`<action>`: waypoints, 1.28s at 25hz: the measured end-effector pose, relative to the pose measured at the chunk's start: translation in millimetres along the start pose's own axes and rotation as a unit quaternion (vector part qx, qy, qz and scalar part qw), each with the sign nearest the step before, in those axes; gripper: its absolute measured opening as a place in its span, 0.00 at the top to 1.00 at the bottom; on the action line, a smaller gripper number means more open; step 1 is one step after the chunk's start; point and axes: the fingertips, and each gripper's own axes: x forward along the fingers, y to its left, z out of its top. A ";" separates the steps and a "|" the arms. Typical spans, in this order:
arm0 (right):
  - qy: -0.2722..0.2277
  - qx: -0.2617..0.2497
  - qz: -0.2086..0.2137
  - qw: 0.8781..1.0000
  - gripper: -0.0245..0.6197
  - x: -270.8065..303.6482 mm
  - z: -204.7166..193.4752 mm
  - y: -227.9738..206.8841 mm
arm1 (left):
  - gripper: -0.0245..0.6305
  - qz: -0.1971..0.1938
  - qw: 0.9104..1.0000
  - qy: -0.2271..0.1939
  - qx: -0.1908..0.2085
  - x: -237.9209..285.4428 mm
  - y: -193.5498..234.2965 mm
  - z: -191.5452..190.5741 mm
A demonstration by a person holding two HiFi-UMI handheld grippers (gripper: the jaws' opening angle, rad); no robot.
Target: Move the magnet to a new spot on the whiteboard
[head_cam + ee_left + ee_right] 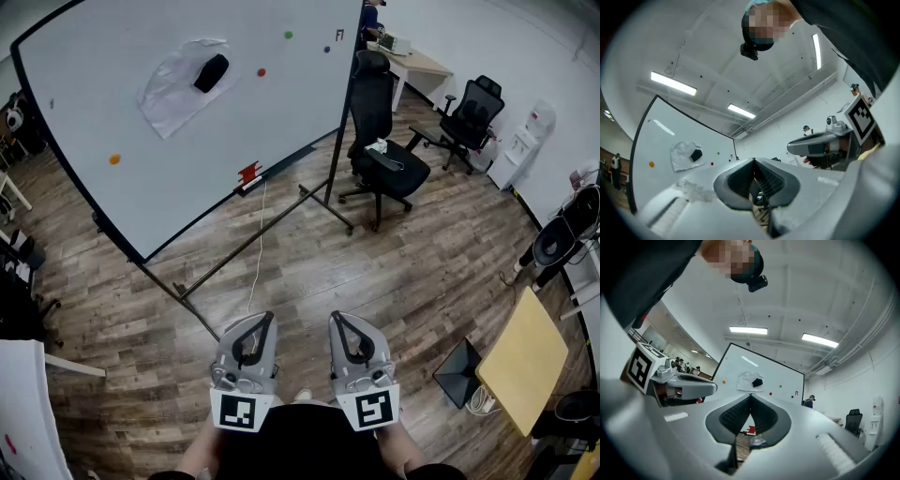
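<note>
The whiteboard [141,131] stands tilted at the upper left, well ahead of both grippers. Small round magnets stick to it: orange [114,159], red [261,71], green [288,36] and blue [326,49]. A black eraser [211,73] sits on a crumpled clear sheet in the board's middle. My left gripper [269,317] and right gripper [334,317] are held side by side close to the body, both shut and empty, pointing toward the board. The board also shows in the left gripper view [670,145] and the right gripper view [759,376].
The board's metal stand [253,242] spreads over the wood floor, with a white cable hanging down to it. A red item [248,173] rests on the board's tray. Black office chairs [384,155] [469,112] stand to the right, and a yellow table [525,361] at lower right.
</note>
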 end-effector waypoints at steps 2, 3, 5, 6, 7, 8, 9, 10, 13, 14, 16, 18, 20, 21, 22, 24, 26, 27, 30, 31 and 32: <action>0.005 0.002 -0.002 1.000 0.96 -4.2 -1.7 -5.6 | 0.96 0.001 1.000 -0.001 -0.004 3.4 -3.0 3.1; 0.007 0.003 -0.003 1.000 0.96 -6.4 -1.9 -8.5 | 0.96 0.002 1.000 -0.002 -0.004 5.3 -4.7 4.9; 0.008 0.004 -0.003 1.000 0.96 -10.7 -1.0 -14.1 | 0.96 0.003 1.000 -0.003 -0.003 9.8 -8.8 8.4; 0.006 0.004 -0.002 1.000 0.96 -12.9 0.0 -16.7 | 0.96 0.003 1.000 -0.003 -0.001 11.9 -11.2 9.3; 0.005 0.004 -0.002 1.000 0.96 -15.1 0.9 -19.1 | 0.96 0.003 1.000 -0.002 0.001 13.7 -13.7 9.4; 0.004 0.004 -0.001 1.000 0.96 -17.3 1.0 -21.3 | 0.96 0.003 1.000 0.000 0.001 15.2 -16.4 9.3; 0.005 0.003 -0.001 1.000 0.96 -19.7 0.1 -23.2 | 0.96 0.004 1.000 0.000 0.001 16.3 -19.2 9.1; 0.007 0.003 0.000 1.000 0.96 -22.2 -1.4 -25.1 | 0.96 0.004 1.000 0.000 0.000 17.0 -22.4 8.9; 0.011 0.005 -0.001 1.000 0.96 -29.4 -4.5 -31.7 | 0.96 0.002 1.000 0.000 -0.003 19.1 -32.8 8.7; 0.010 0.004 -0.002 1.000 0.96 -30.8 -4.4 -34.6 | 0.96 0.002 1.000 0.000 -0.003 20.5 -35.4 8.7; 0.009 0.004 -0.004 1.000 0.96 -32.9 -4.1 -40.3 | 0.96 0.002 1.000 0.002 -0.003 23.4 -39.2 9.5; 0.007 0.010 -0.006 1.000 0.96 -35.5 -3.9 -44.2 | 0.96 0.002 1.000 0.002 -0.004 25.1 -42.1 11.6; 0.002 0.016 -0.009 1.000 0.96 -35.9 -3.3 -46.4 | 0.96 0.001 1.000 0.000 -0.002 26.7 -42.5 13.0; 0.000 0.017 -0.010 1.000 0.96 -34.8 -3.5 -46.9 | 0.96 0.001 1.000 0.001 0.000 27.8 -41.5 12.3; -0.001 0.016 -0.011 1.000 0.96 -33.3 -4.5 -47.1 | 0.96 0.001 1.000 0.002 0.001 29.0 -40.1 10.2; 0.002 0.012 -0.012 1.000 0.96 -30.5 -9.1 -47.9 | 0.96 0.003 1.000 0.007 -0.001 31.5 -37.9 4.2; 0.009 0.009 -0.014 1.000 0.96 -28.3 -15.3 -50.9 | 0.96 0.002 1.000 0.006 -0.003 35.9 -37.3 0.3; 0.011 0.008 -0.015 1.000 0.96 -26.4 -17.5 -53.2 | 0.96 0.001 1.000 0.005 -0.003 39.3 -37.0 -1.1; 0.011 0.002 -0.018 1.000 0.96 -17.8 -22.1 -60.4 | 0.96 -0.004 1.000 0.001 -0.006 51.8 -34.7 -7.3; 0.013 -0.001 -0.020 1.000 0.96 -14.9 -24.3 -62.7 | 0.96 -0.006 1.000 0.000 -0.008 56.3 -33.8 -10.0; 0.016 -0.002 -0.021 1.000 0.96 -11.8 -26.7 -65.2 | 0.96 -0.008 1.000 -0.002 -0.008 61.2 -33.0 -12.4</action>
